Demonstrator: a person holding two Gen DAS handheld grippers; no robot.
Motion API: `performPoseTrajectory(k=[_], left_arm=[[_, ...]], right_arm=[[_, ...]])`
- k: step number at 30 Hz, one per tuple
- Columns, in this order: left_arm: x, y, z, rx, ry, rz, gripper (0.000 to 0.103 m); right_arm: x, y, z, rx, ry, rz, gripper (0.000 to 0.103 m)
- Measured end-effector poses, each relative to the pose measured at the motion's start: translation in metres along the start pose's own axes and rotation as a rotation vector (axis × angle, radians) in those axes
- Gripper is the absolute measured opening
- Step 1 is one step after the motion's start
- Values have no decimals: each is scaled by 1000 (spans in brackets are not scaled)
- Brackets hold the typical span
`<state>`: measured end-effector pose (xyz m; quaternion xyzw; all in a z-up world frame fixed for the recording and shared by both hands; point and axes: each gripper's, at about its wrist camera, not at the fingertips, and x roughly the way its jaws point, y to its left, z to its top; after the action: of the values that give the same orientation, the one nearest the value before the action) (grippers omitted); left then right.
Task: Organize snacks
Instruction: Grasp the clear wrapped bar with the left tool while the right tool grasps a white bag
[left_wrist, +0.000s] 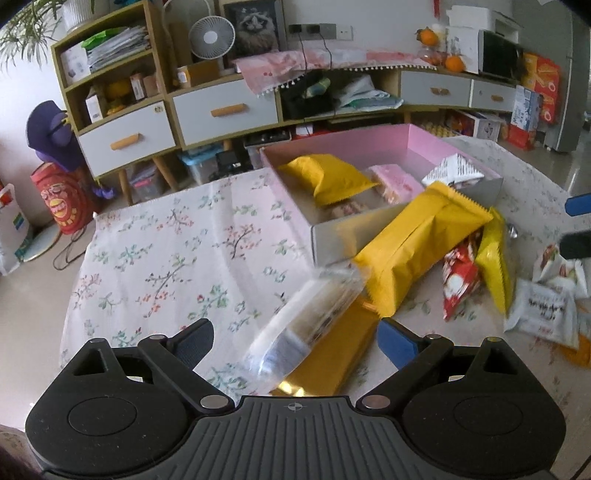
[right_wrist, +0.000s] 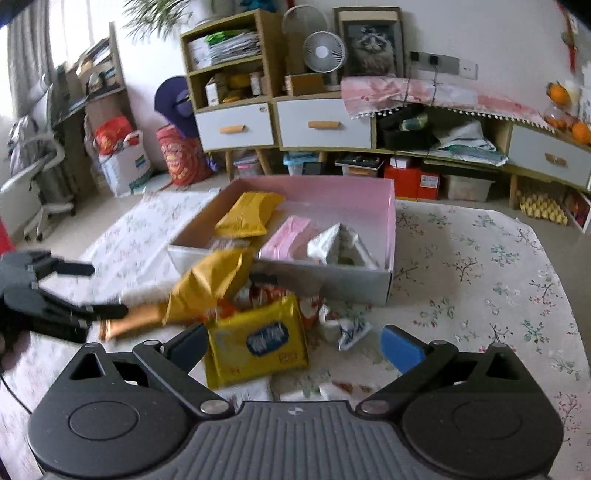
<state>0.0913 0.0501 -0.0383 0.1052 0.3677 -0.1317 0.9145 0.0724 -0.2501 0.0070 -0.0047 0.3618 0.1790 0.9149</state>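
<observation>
Broadly, a table under a floral tablecloth (left_wrist: 155, 258) filled the lower part of both views, with a long sideboard of white drawers (right_wrist: 325, 123) against the wall behind it. On the cloth stood an open cardboard box (right_wrist: 332, 284), pink inside and pale grey outside, and it already held a yellow packet (right_wrist: 247, 214), a pink packet (right_wrist: 288, 236) beside that, and a white printed packet (right_wrist: 340, 243) propped up near its front wall. Outside the box, a heap of loose snacks lay against its near wall: a long yellow bag (left_wrist: 417, 247) leaned on the box corner, a red and white packet (left_wrist: 460, 280) lay just beside it, and white sachets (left_wrist: 543, 310) were scattered further off. In the right wrist view a yellow pack with a blue label (right_wrist: 258, 343) lay closest to the camera. The left gripper (left_wrist: 295, 341) pointed down at the heap with its fingers spread wide apart; a clear-wrapped packet (left_wrist: 306, 317), blurred, and a gold bar-shaped pack (left_wrist: 332, 354) under it lay between the fingers, but the pads did not press on either. The right gripper (right_wrist: 295, 349) likewise had its fingers wide apart, the yellow labelled pack sitting between them untouched on the right and close to the left finger (right_wrist: 188, 345).
</observation>
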Motion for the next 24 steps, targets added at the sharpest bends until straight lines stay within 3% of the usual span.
performPoseTrajectory(k=[8, 13, 20, 24], left_arm=[[14, 16, -11, 11, 20, -47, 96], [24, 21, -10, 2, 38, -61, 96], [35, 26, -5, -40, 44, -114, 96], [41, 29, -1, -65, 47, -139, 94]], right_arm=[[-3, 11, -33, -155, 31, 63, 80], [-10, 30, -45, -297, -5, 57, 81], [-12, 39, -48, -324, 5, 151, 79], [-5, 41, -49, -310, 54, 183, 71]])
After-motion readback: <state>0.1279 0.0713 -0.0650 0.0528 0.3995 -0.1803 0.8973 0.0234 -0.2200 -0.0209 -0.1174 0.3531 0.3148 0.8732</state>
